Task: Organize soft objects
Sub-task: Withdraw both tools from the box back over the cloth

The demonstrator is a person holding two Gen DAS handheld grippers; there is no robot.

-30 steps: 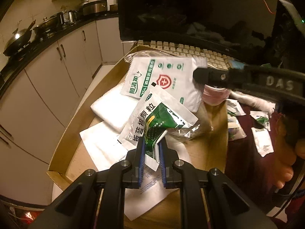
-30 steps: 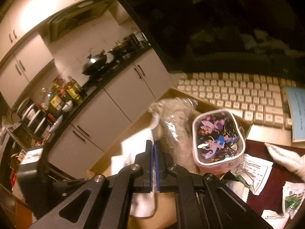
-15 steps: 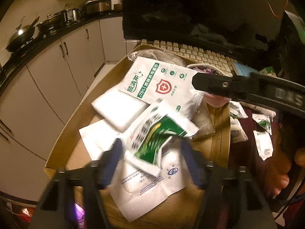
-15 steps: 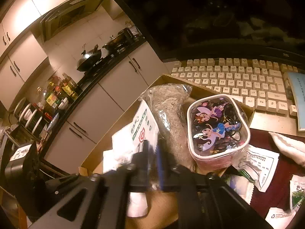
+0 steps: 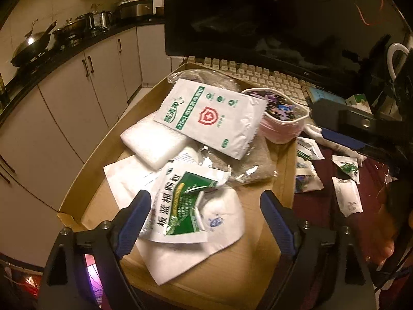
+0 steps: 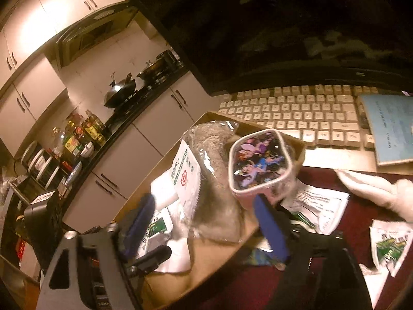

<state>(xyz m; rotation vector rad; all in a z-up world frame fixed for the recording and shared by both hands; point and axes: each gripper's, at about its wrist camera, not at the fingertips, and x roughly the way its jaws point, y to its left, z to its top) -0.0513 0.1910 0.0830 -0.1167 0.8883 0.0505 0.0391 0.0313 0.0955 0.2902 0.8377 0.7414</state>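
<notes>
Left gripper jaws wide apart over the box, green sachet lying loose between its fingers, right gripper jaws also spread, grey bag between them, cartoon pouch just beyond, keyboard farther back.

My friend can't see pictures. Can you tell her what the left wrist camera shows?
The open left claw hovers over a green-and-white packet lying in a cardboard box of soft packets. A white wipes pack and cartoon pouch lie farther back, near a keyboard.
</notes>
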